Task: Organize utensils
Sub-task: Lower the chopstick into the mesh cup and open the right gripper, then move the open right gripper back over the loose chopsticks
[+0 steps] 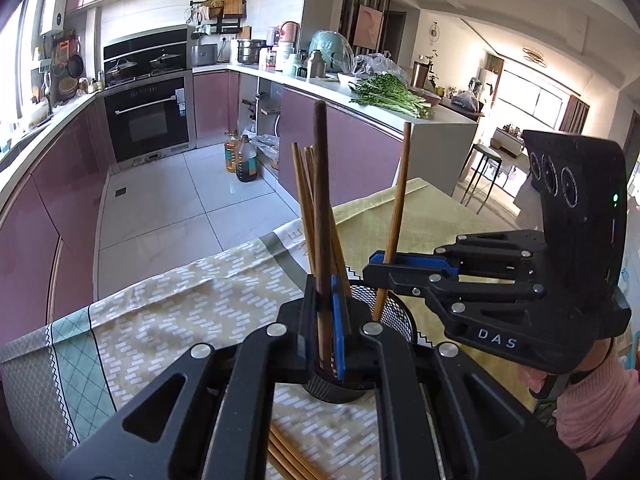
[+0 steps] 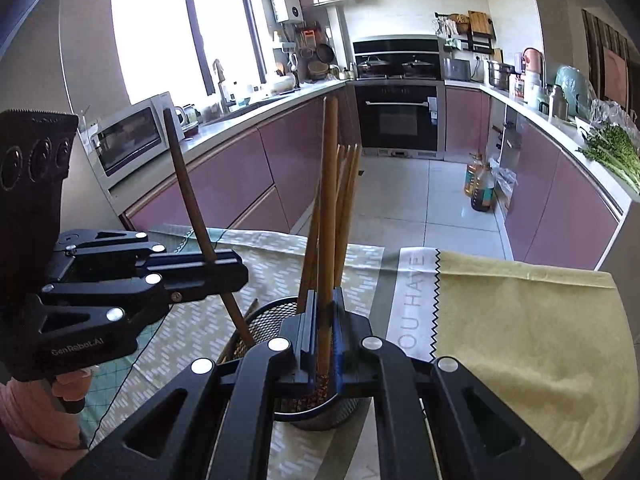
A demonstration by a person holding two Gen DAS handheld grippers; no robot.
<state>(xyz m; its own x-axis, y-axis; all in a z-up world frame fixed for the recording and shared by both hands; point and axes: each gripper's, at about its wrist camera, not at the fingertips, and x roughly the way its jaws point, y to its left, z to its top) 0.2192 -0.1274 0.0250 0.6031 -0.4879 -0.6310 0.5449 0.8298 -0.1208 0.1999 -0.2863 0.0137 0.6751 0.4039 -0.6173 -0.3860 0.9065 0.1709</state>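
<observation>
Left gripper (image 1: 326, 312) sits closed on one dark chopstick (image 1: 321, 184), long axis near vertical, top end up, lower end inside the black mesh holder (image 1: 394, 312). Right gripper (image 2: 326, 332) is clamped on a second chopstick (image 2: 330, 208), also upright, tip down in the same holder. Each gripper holds 1 stick. Bundle of chopsticks (image 1: 306, 196) already stands in the holder, leaning slightly; looks like 4 or 5, exact count unclear. More chopsticks (image 1: 288, 456) lie flat on the tablecloth (image 1: 180, 304) at the table's near edge, count unclear. Holder stands near the table's middle
</observation>
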